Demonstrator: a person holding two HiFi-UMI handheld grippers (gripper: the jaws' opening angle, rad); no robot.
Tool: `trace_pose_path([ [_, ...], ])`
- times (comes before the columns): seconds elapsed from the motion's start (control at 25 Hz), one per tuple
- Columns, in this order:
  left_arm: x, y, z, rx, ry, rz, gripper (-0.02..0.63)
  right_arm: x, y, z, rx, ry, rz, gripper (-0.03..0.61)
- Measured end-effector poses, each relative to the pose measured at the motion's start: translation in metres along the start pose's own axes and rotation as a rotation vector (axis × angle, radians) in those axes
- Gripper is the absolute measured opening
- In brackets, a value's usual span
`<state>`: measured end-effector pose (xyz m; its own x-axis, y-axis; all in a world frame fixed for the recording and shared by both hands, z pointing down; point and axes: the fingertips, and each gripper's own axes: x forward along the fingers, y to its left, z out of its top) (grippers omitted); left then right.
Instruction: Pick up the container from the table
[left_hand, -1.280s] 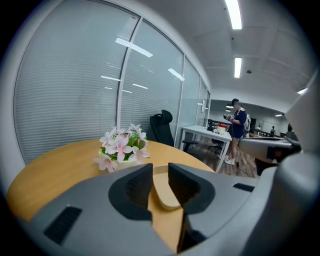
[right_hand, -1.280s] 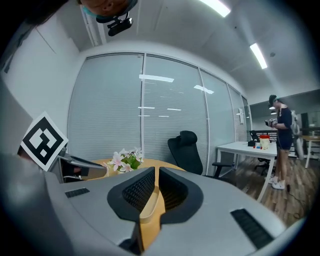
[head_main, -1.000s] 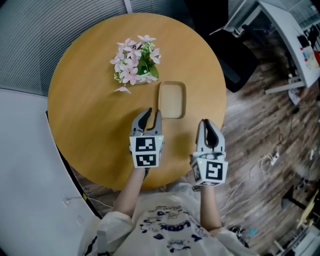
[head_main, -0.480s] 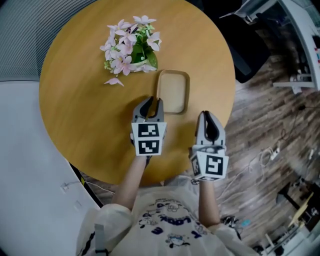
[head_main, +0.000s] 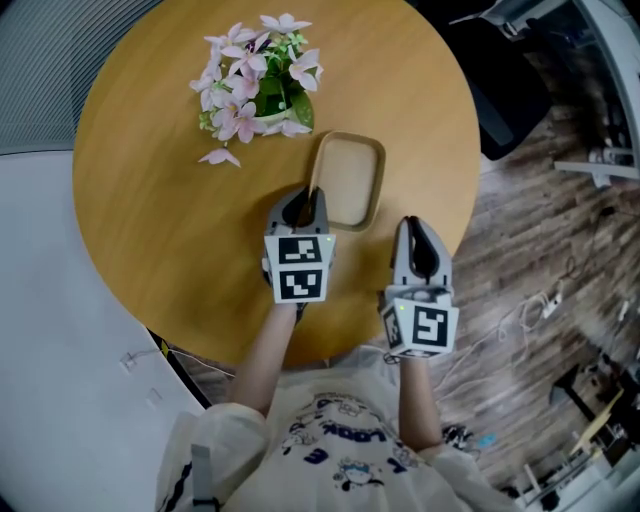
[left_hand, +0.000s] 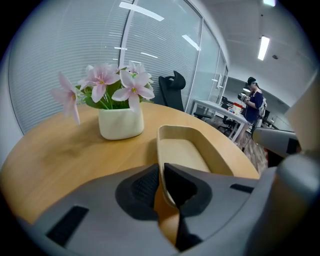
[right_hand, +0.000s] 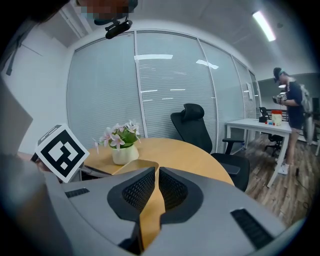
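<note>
A shallow beige container (head_main: 350, 180) lies on the round wooden table (head_main: 150, 210), just below the flowers. My left gripper (head_main: 305, 200) reaches its near left corner. In the left gripper view the container (left_hand: 187, 150) has its thin rim wall between the jaws, and my left gripper (left_hand: 161, 172) is shut on it. My right gripper (head_main: 418, 232) hovers over the table's near right edge, apart from the container. Its jaws are together in the right gripper view, so my right gripper (right_hand: 156, 172) holds nothing.
A white pot of pink flowers (head_main: 255, 85) stands just beyond the container's far left corner. A black office chair (head_main: 505, 95) sits off the table's right side. A person (right_hand: 292, 110) stands by desks far off. Wood floor lies to the right.
My left gripper has moved forward onto the container's near rim and its jaws have closed on it. The right gripper has barely moved.
</note>
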<state>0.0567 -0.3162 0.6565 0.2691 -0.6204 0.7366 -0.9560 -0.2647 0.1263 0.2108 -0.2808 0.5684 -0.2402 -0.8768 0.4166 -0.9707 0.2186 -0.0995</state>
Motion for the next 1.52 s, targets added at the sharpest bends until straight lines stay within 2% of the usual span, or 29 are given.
trace_pose_path([
  [0.24, 0.000, 0.003, 0.002, -0.010, -0.019, 0.032, 0.022, 0.001, -0.003, -0.007, 0.010, 0.009, 0.006, 0.026],
  [0.64, -0.034, 0.006, 0.020, -0.064, -0.094, 0.008, 0.015, -0.012, 0.004, 0.003, 0.014, -0.027, -0.001, 0.027],
  [0.84, -0.066, 0.006, 0.035, -0.083, -0.150, -0.011, 0.015, -0.027, 0.018, 0.028, -0.005, -0.081, -0.005, 0.027],
  [1.24, -0.150, 0.005, 0.081, -0.061, -0.320, -0.054, 0.015, -0.067, 0.059, 0.088, -0.048, -0.220, -0.020, 0.027],
  [1.52, -0.210, 0.011, 0.105, -0.051, -0.438, -0.056, 0.015, -0.096, 0.084, 0.130, -0.074, -0.316, -0.027, 0.028],
])
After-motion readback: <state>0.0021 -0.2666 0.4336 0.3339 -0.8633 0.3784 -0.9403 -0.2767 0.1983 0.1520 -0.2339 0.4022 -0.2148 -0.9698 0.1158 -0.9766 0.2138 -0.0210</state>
